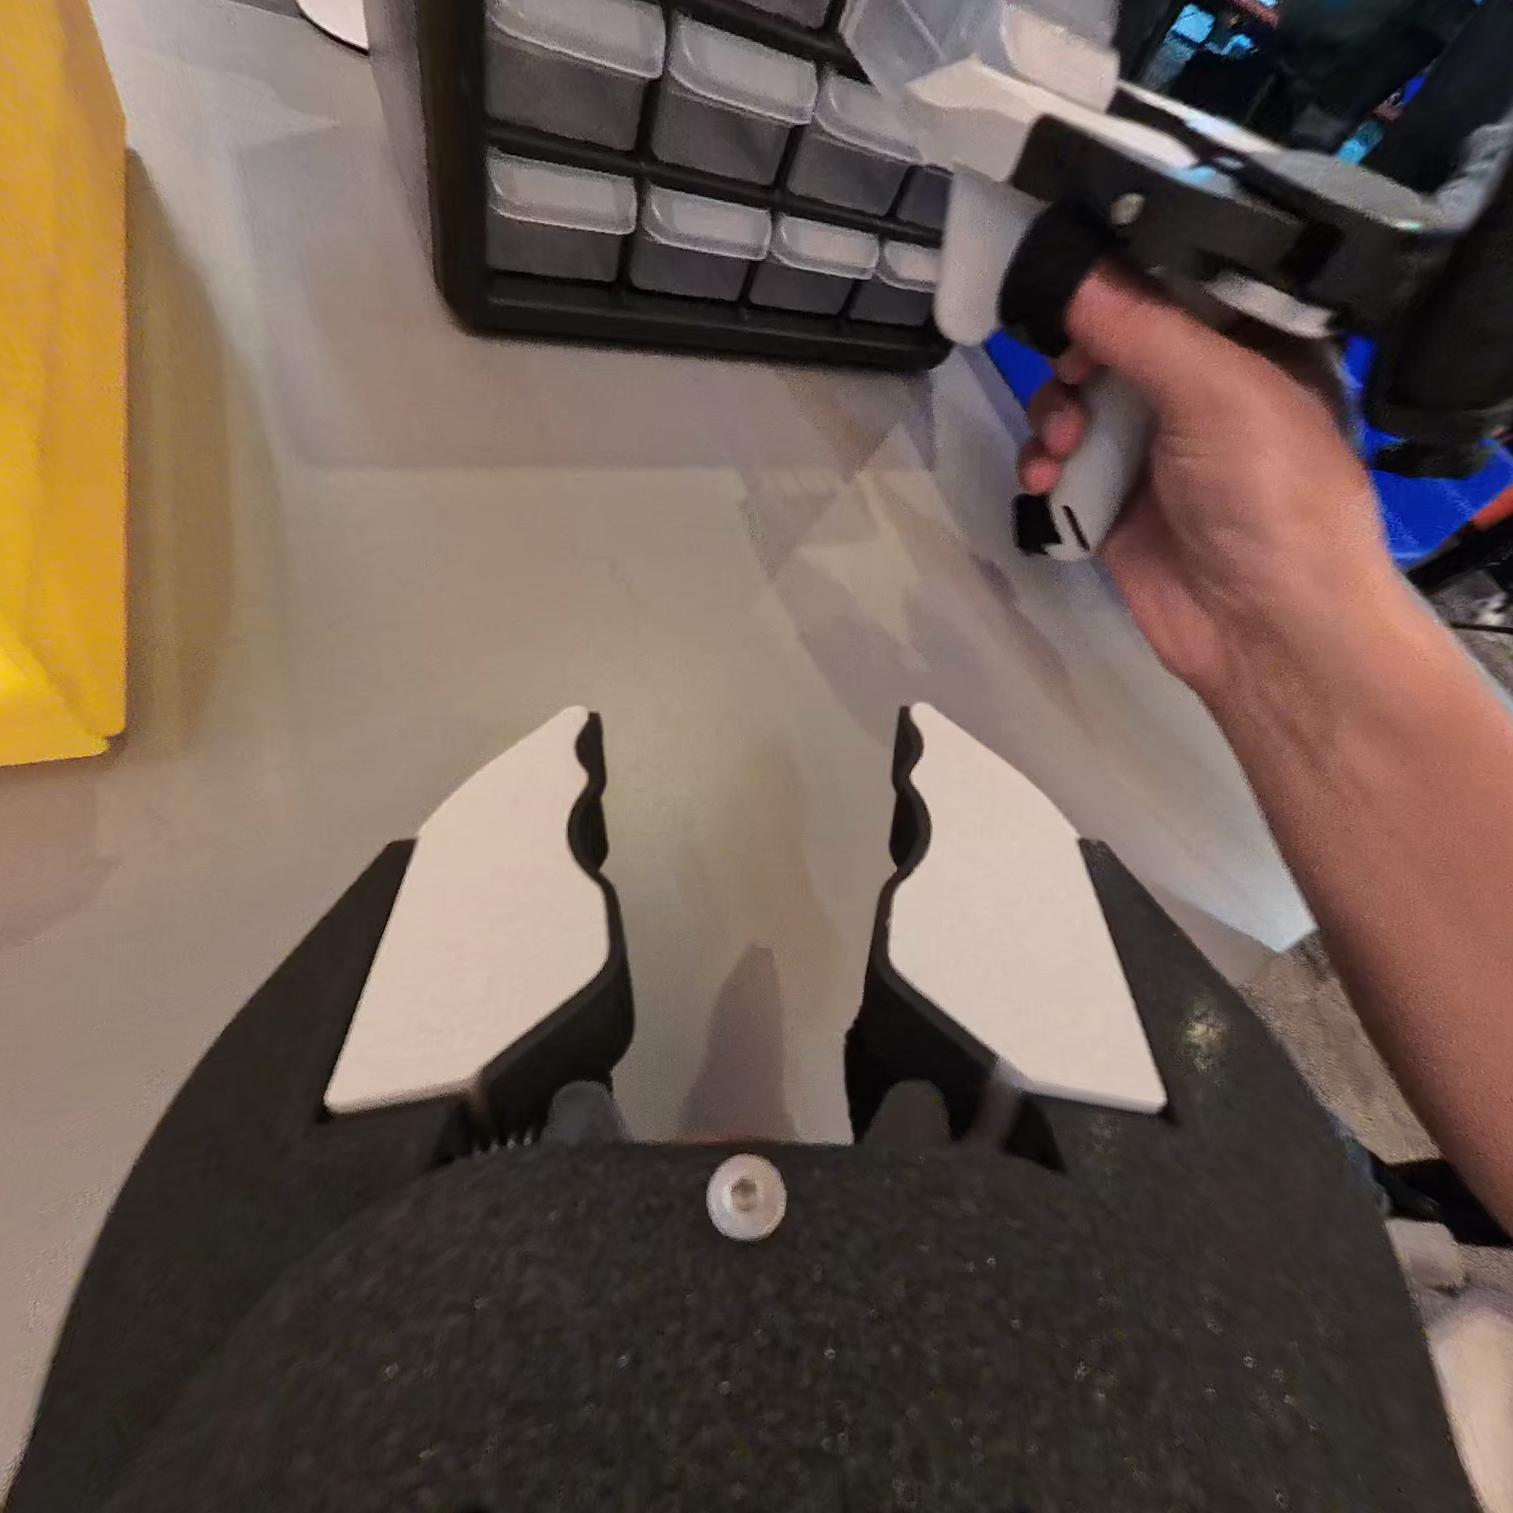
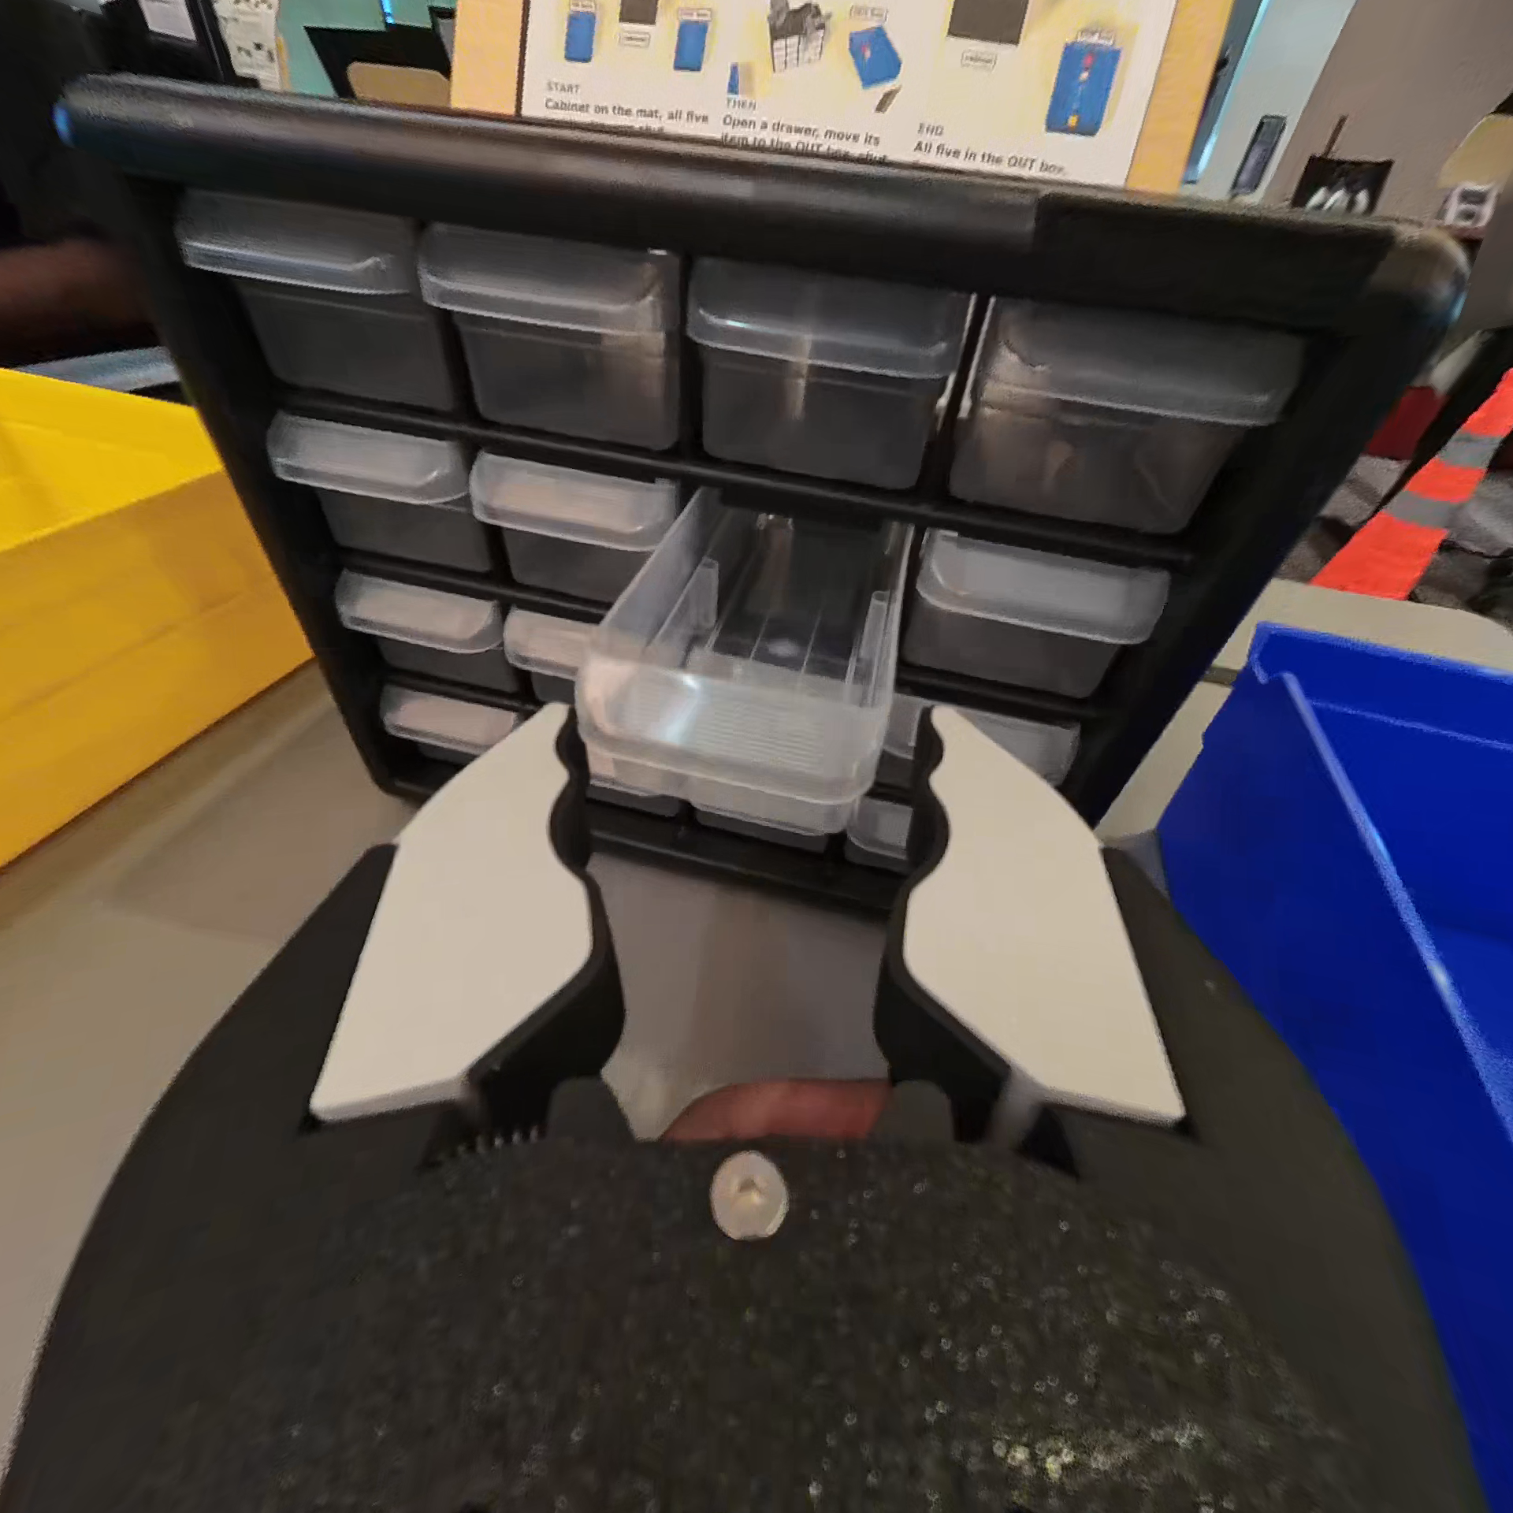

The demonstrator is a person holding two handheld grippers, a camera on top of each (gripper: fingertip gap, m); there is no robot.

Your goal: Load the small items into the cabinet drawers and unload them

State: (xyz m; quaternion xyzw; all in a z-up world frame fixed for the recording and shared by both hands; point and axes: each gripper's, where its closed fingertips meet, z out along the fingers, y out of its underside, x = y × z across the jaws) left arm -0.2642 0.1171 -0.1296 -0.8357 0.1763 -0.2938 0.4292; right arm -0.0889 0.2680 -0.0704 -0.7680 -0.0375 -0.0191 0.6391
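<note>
A black cabinet [image 2: 1212, 246] with several rows of clear plastic drawers stands on the table; it also shows in the left wrist view [image 1: 704, 323]. One clear drawer [image 2: 737, 655] in the second row is pulled far out and looks empty. My right gripper [image 2: 749, 737] is open, its fingertips flanking the drawer's front without holding it. In the left wrist view a hand holds that right gripper [image 1: 982, 164] at the cabinet's right side. My left gripper [image 1: 749, 737] is open and empty over the bare table, well in front of the cabinet. No small items are visible.
A yellow bin [image 2: 123, 589] stands left of the cabinet; it also shows in the left wrist view [image 1: 57, 409]. A blue bin [image 2: 1351, 901] stands to the right. A printed instruction sheet [image 2: 819, 74] stands behind the cabinet. The grey tabletop [image 1: 491, 573] lies between. Left tips to right tips: about 25 cm.
</note>
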